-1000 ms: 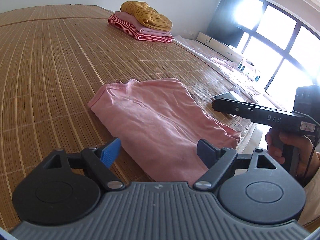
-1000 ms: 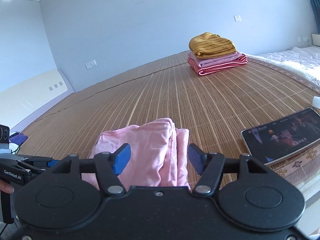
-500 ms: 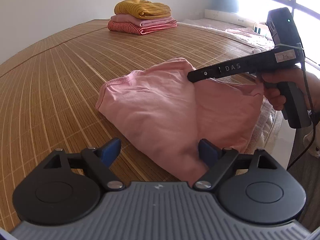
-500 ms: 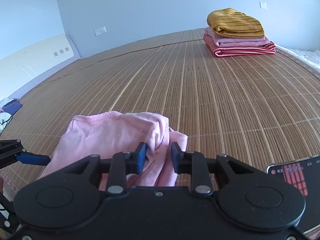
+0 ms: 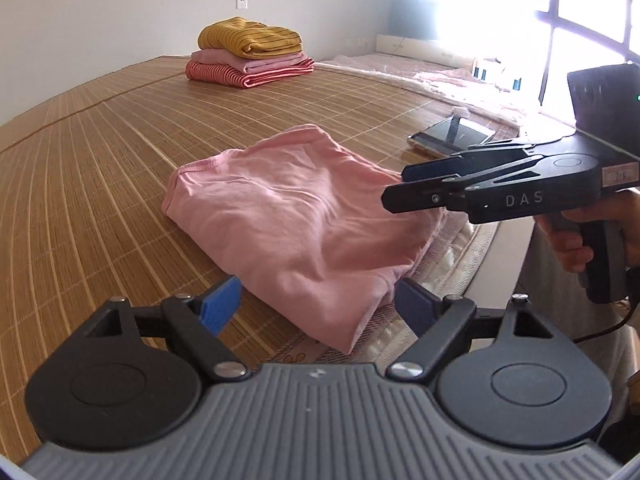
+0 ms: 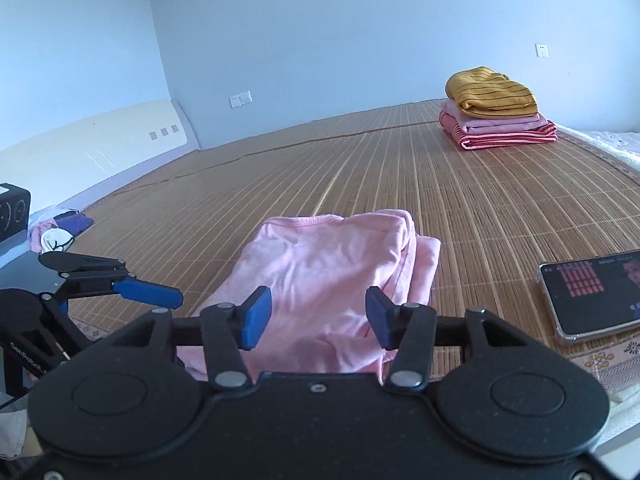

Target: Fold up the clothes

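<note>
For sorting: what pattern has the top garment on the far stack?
Mustard yellow with thin dark stripes; clearest in the left wrist view.

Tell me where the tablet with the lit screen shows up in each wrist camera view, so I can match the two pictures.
Left wrist view: the tablet lies right of centre, beyond the pink garment, just above the right hand-held gripper.
Right wrist view: the tablet sits at the right edge, on the mat right of the pink garment.
Shared landmark: the stack of folded clothes with the yellow striped piece on top, at the far wall.

We are in a home bedroom: a bamboo mat covers the bed, a padded headboard lines the wall
</note>
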Demonstrator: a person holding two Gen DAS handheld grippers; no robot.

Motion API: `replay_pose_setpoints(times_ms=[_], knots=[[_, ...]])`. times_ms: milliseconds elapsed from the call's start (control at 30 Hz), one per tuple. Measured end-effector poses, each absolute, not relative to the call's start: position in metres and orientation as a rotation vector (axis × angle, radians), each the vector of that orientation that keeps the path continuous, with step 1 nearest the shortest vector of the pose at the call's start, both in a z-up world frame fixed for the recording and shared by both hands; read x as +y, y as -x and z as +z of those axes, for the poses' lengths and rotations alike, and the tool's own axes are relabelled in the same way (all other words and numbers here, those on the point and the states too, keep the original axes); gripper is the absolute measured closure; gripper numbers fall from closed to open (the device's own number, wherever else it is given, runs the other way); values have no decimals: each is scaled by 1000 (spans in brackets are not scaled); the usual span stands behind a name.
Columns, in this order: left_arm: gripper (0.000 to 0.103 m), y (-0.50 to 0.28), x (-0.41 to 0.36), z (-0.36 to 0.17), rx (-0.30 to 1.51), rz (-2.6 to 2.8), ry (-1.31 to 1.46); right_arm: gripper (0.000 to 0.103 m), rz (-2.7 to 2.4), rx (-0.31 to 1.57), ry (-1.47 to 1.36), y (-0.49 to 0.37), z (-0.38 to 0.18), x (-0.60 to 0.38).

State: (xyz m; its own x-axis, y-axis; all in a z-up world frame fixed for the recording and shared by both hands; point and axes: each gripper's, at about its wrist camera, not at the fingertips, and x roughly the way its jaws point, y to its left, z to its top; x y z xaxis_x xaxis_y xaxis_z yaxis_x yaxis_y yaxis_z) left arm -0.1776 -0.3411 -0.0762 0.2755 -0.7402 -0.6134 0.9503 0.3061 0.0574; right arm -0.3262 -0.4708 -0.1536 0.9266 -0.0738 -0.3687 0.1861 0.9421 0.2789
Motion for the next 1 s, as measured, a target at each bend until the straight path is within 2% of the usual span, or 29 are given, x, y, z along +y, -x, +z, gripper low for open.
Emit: replay_pose_setpoints(times_ms=[133, 467, 667, 833, 900, 933, 1000], knots=[[15, 167, -332, -82, 566, -1137, -464, 53, -188, 442, -229, 317, -163, -469], [15, 166, -302, -71, 560, -1085, -471, 48, -215, 430, -189, 359, -154, -472], [15, 175, -319, -76, 575, -1174, -480, 49, -144, 539, -152, 362, -167, -457], [15, 172, -324, -83, 557, -1109, -494, 69, -124, 530, -155, 347, -173, -454], [15, 166, -321, -85, 568, -1092, -486, 91, -108, 530, -150, 344, -174, -454], [15, 162, -320, -86, 578, -1088, -479, 95, -100, 529, -157, 344, -173, -456], [14, 156, -316, -87, 597, -1082, -467, 95, -107, 522, -150, 347, -171, -458]])
